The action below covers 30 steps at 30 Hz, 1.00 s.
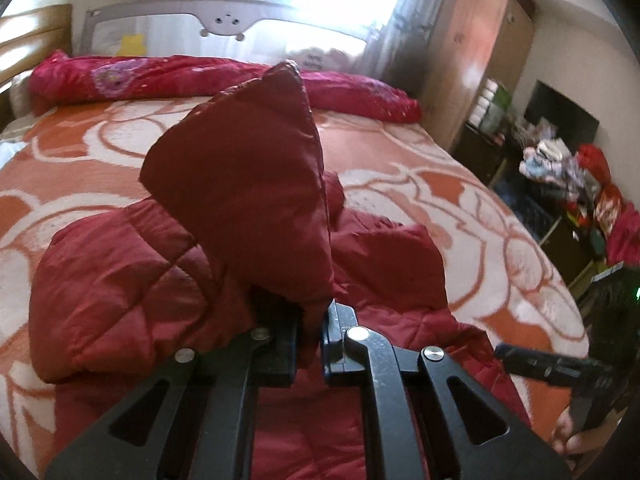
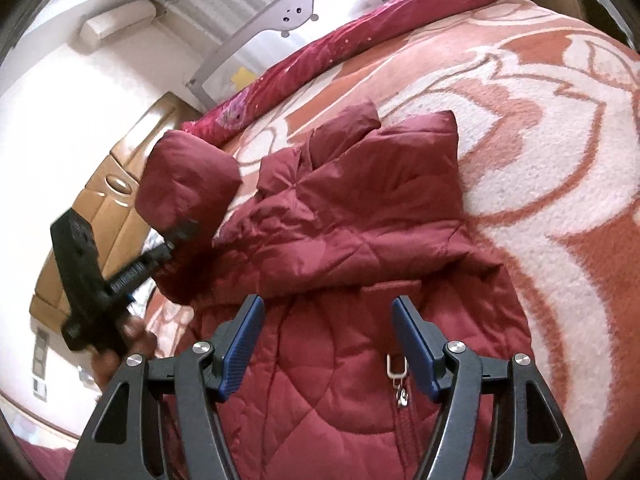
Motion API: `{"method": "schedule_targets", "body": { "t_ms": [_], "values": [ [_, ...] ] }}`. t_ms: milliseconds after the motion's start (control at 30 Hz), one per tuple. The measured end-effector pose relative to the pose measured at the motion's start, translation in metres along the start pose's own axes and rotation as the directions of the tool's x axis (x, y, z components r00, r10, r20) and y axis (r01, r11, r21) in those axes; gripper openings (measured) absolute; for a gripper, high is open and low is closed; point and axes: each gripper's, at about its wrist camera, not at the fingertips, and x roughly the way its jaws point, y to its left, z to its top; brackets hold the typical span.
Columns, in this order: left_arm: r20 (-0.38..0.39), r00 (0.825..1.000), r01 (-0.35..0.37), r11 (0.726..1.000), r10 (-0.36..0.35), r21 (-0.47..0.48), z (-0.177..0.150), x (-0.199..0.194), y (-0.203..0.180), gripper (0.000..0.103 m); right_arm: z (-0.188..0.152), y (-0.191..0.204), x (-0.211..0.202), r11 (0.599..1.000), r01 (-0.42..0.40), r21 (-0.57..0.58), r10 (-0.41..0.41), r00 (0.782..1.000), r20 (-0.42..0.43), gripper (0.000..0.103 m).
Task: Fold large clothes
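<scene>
A dark red quilted jacket (image 2: 360, 232) lies spread on the bed's orange and white blanket (image 2: 560, 128), its zip pull (image 2: 396, 376) facing up. My left gripper (image 1: 316, 316) is shut on the end of one sleeve (image 1: 248, 176), which stands lifted above the jacket's body (image 1: 120, 280). The right wrist view shows that same gripper (image 2: 176, 236) at the left, clamped on the raised sleeve (image 2: 188, 184). My right gripper (image 2: 328, 304) hovers open over the jacket's front near the zip, with nothing between its blue pads (image 2: 240, 344). It appears low on the right (image 1: 520, 358) in the left wrist view.
A rolled red flowered quilt (image 1: 200, 76) lies along the bed's far edge, below a grey bed rail (image 1: 228, 20). A wooden headboard (image 2: 100, 208) stands at one end. A wardrobe (image 1: 480, 52) and shelves of piled clothes (image 1: 560, 168) stand beside the bed.
</scene>
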Motion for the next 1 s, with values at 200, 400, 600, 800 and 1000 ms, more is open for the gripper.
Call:
{"method": "schedule_targets", "body": {
  "t_ms": [200, 400, 600, 800, 1000],
  "values": [
    [-0.063, 0.997, -0.028, 0.995, 0.034, 0.094, -0.015, 0.033, -0.024, 0.006, 0.014, -0.011, 0.006, 0.996, -0.064, 0.063, 0.063, 0.998, 0.011, 0.069],
    [-0.141, 0.988, -0.033, 0.985, 0.058, 0.171, -0.038, 0.061, -0.036, 0.006, 0.025, -0.023, 0.025, 0.982, -0.122, 0.146, 0.123, 0.992, 0.006, 0.069],
    [-0.166, 0.985, -0.022, 0.983, 0.053, 0.181, -0.043, 0.067, -0.038, 0.007, 0.044, -0.031, 0.057, 0.947, -0.216, 0.238, 0.224, 0.974, -0.010, 0.084],
    [-0.168, 0.984, -0.029, 0.975, 0.067, 0.222, -0.050, 0.068, -0.046, 0.011, 0.066, -0.032, 0.092, 0.898, -0.294, 0.327, 0.316, 0.949, -0.013, 0.090],
    [-0.178, 0.983, 0.002, 0.974, 0.040, 0.228, -0.054, 0.064, -0.049, 0.024, 0.075, -0.030, 0.115, 0.914, -0.239, 0.329, 0.275, 0.959, -0.067, 0.085]
  ]
}}
